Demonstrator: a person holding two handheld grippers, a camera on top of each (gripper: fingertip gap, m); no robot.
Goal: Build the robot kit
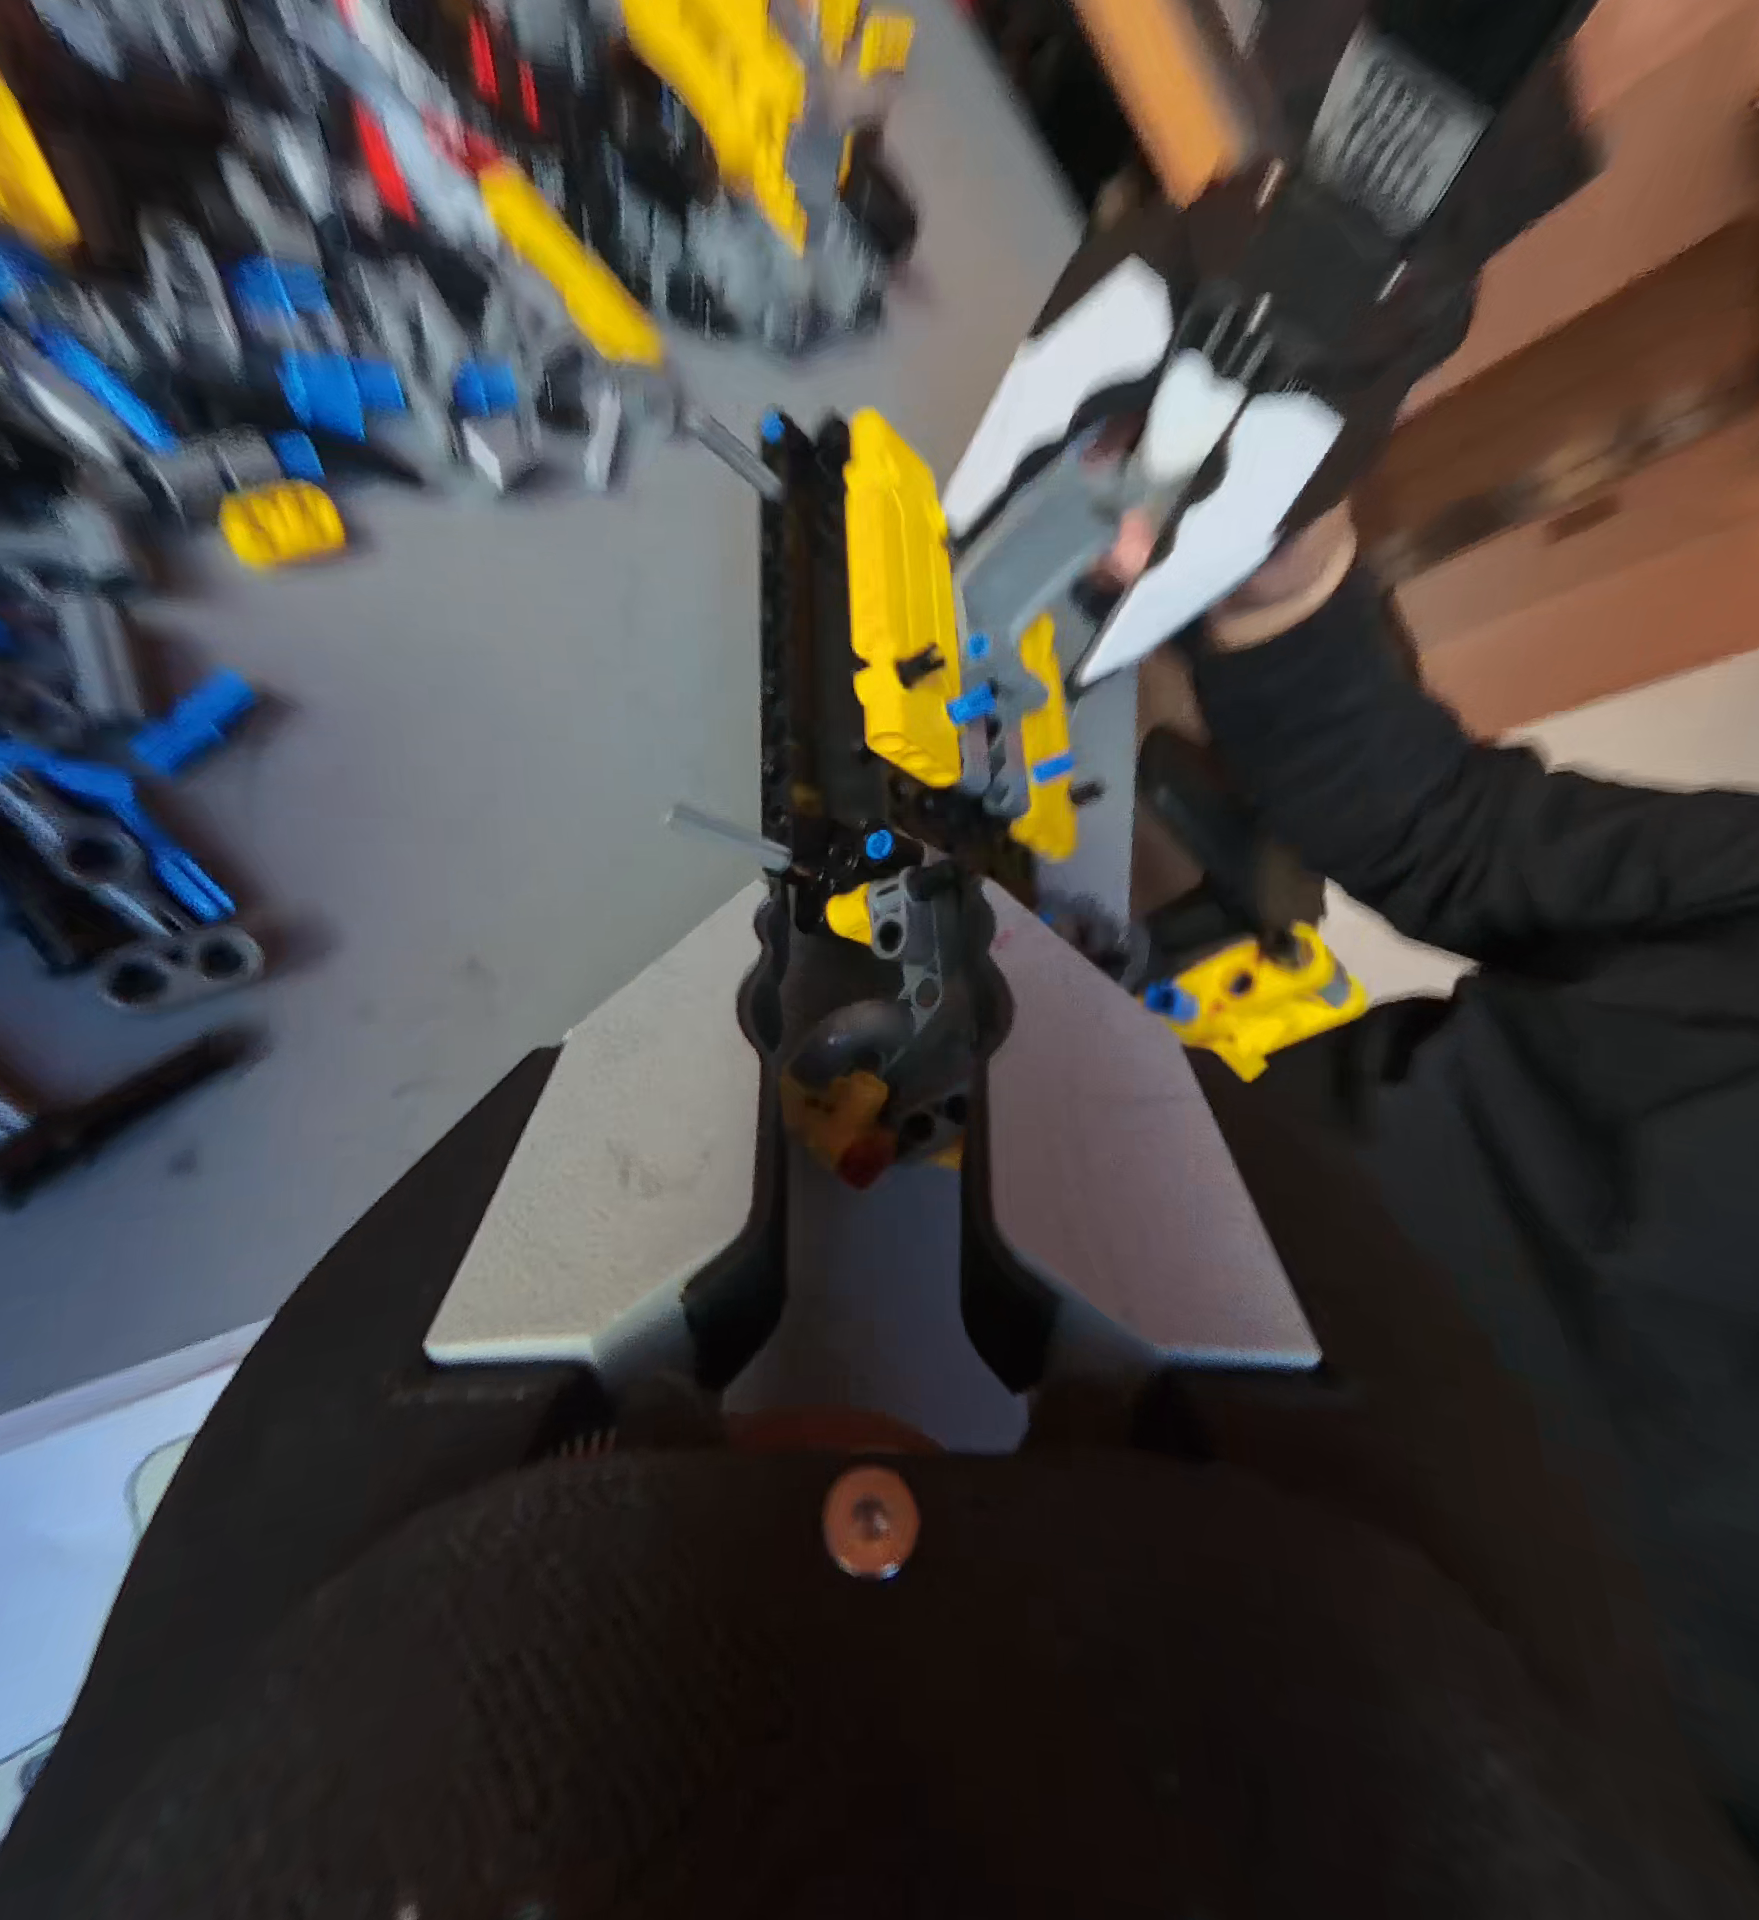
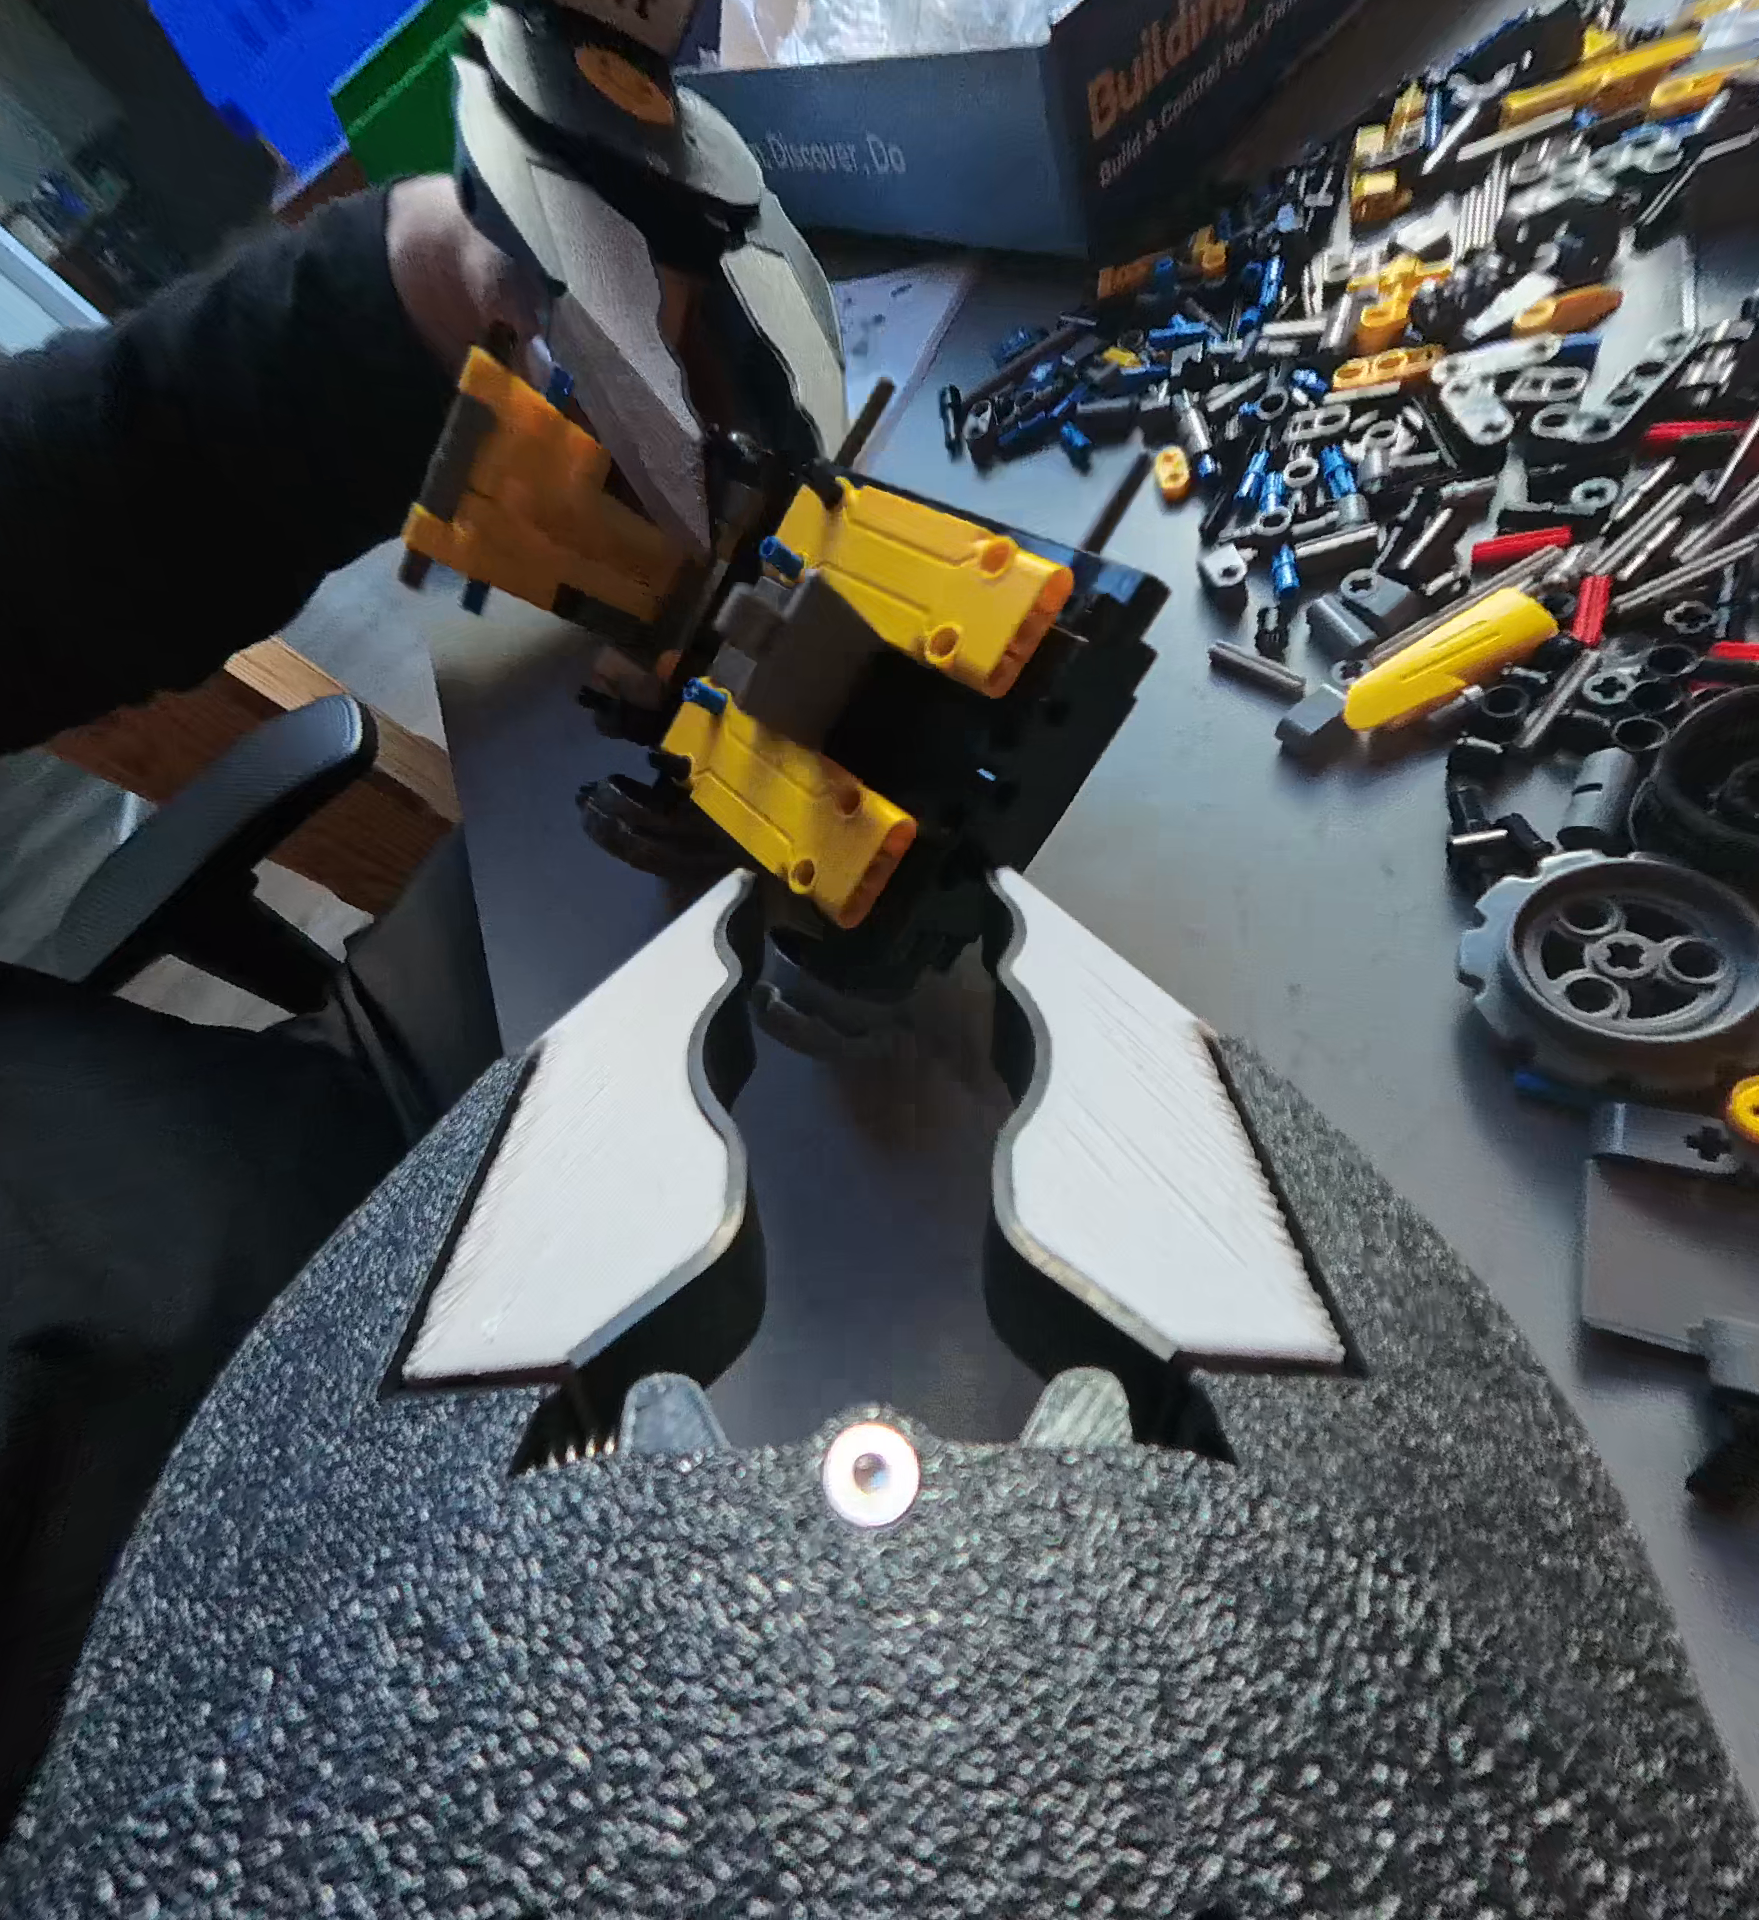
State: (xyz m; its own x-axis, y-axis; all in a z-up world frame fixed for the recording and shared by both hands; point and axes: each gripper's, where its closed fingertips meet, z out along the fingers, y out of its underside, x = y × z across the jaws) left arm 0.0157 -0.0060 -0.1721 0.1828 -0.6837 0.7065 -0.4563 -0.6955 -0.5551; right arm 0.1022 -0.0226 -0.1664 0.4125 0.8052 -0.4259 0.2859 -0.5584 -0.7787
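Observation:
A yellow and black brick model (image 1: pixel 896 582) with grey beams and blue pins is held above the grey table (image 1: pixel 490 779). My left gripper (image 1: pixel 870 935) is shut on its near end. My right gripper (image 1: pixel 1020 587) comes in from the upper right, its fingers around a grey part of the model. In the right wrist view the model (image 2: pixel 916 582) shows two yellow panels, and its black end sits between the fingers of my right gripper (image 2: pixel 870 914). The left gripper (image 2: pixel 761 488) grips the far side there. A yellow sub-piece (image 2: pixel 532 520) hangs off the model's far end.
Several loose bricks (image 2: pixel 1477 364) lie in a pile on the table's right side, also seen blurred in the left wrist view (image 1: pixel 231 312). A grey toothed wheel (image 2: pixel 1633 966), a black tyre (image 2: pixel 1758 779), a dark box (image 2: pixel 958 145), a chair armrest (image 2: pixel 262 769) and cardboard boxes (image 1: pixel 1581 364) surround it. My hands' fingertips stand some 10 cm from each other. From my right tips it is roughly 9 cm to the grey toothed wheel (image 2: pixel 1633 966); from my left, 20 cm. It is also in sight in the left wrist view (image 1: pixel 773 232).

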